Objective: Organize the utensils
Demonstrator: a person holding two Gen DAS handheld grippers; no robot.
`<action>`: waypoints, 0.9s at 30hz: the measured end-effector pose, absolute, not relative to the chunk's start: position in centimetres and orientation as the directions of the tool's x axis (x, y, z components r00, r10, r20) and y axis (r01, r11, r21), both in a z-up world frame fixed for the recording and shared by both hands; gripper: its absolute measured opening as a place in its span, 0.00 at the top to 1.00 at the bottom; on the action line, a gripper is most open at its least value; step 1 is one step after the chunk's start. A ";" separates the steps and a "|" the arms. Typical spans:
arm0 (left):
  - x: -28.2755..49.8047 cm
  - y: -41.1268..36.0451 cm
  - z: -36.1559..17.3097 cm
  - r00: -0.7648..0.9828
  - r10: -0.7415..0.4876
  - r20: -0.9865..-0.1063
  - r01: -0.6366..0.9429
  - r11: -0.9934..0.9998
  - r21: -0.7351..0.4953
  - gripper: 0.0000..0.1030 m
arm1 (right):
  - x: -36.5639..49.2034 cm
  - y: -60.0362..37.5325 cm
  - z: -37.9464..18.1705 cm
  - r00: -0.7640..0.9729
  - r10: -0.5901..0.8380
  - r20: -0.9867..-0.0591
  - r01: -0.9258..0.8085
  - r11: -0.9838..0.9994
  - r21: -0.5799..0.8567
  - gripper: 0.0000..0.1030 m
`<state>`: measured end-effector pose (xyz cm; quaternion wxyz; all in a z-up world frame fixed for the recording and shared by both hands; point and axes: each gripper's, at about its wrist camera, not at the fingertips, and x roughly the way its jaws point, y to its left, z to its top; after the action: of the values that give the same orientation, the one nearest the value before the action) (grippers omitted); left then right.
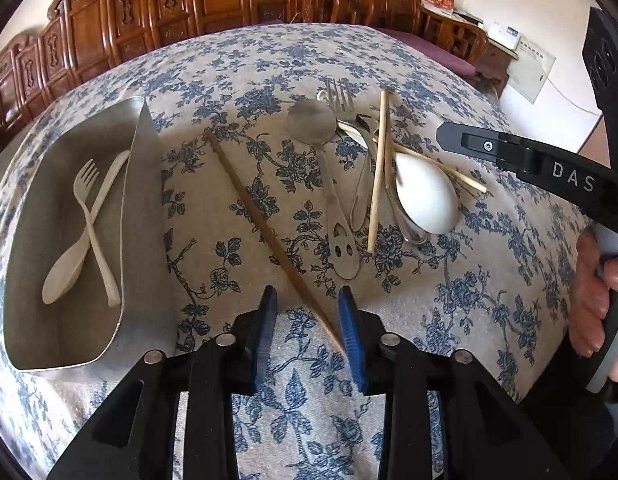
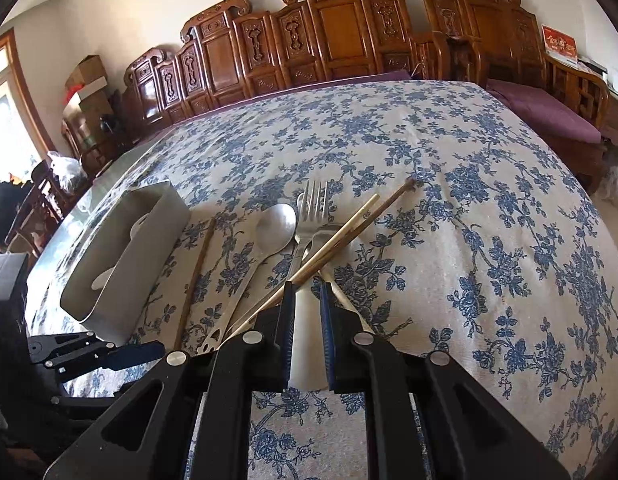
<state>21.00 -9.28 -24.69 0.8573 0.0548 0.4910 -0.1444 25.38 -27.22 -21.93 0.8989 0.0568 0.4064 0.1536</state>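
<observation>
Floral worktop [image 1: 449,320]: your left gripper [image 1: 309,320] jaws parted around the dark chopstick's [image 1: 261,220] near tip, not clamped; right gripper [image 2: 307,320] jaws clenched on the white spoon [image 2: 309,344]; tray [image 1: 145,184] far left.

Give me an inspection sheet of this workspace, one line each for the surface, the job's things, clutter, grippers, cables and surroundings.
Surface: table under a blue floral tablecloth.
Job's things: metal tray holding a white plastic fork and white plastic knife, crossed; dark chopstick lying alone; pile of metal spoon, metal fork, pale chopsticks and white spoon.
Clutter: nothing seen on the cloth.
Grippers: left gripper open, the dark chopstick's tip between its fingers; right gripper closed around the white spoon's bowl.
Cables: thin white cord by the far wall.
Surroundings: carved wooden chairs, purple cushion, cardboard boxes.
</observation>
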 end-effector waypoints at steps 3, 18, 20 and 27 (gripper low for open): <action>20.9 -8.6 -24.7 0.464 -0.200 -0.863 0.294 0.954 -0.063 0.92 | 25.4 -26.8 -22.0 0.620 0.321 -0.716 -0.237 0.946 0.219 0.86; 19.6 -5.8 -22.5 0.508 -0.232 -0.830 0.301 0.950 -0.082 0.97 | 26.4 -26.8 -22.7 0.620 0.290 -0.729 -0.208 0.957 0.203 0.86; 19.5 -5.8 -21.9 0.520 -0.243 -0.819 0.303 0.949 -0.089 0.97 | 26.8 -26.9 -22.9 0.622 0.283 -0.730 -0.205 0.959 0.197 0.86; 19.1 -6.0 -20.1 0.569 -0.272 -0.776 0.313 0.944 -0.102 0.97 | 29.1 -26.7 -23.7 0.617 0.270 -0.739 -0.187 0.963 0.196 0.76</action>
<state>19.14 -5.96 -20.12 0.8853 0.0236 0.4341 -0.1650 29.10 -26.73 -23.73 0.8978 0.0498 0.4187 0.1274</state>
